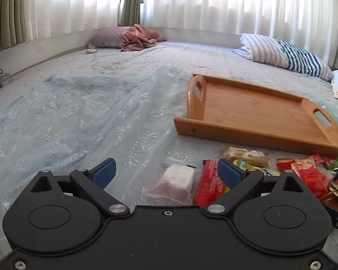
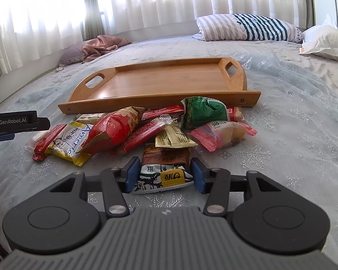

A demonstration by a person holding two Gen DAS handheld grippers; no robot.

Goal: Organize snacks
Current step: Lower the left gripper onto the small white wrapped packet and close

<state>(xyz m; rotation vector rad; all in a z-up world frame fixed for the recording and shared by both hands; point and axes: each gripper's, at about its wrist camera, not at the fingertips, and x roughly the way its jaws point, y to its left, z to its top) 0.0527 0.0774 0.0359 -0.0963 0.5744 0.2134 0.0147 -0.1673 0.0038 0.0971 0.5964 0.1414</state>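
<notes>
A pile of wrapped snacks (image 2: 133,130) lies on the bed in front of an empty wooden tray (image 2: 162,83). My right gripper (image 2: 165,175) has its blue pads on either side of a brown and white snack packet (image 2: 164,168) at the near edge of the pile; the pads touch or nearly touch its sides. My left gripper (image 1: 166,171) is open and empty, hovering over a pale clear-wrapped snack (image 1: 175,182) and a red packet (image 1: 208,186) at the left end of the pile. The tray (image 1: 254,114) lies beyond it to the right.
The bed has a pale blue snowflake cover (image 1: 78,117). A striped pillow (image 2: 247,27) and a white pillow (image 2: 326,42) lie at the far right. A purple pillow with a pink blanket (image 1: 137,37) lies far back. Curtains hang behind.
</notes>
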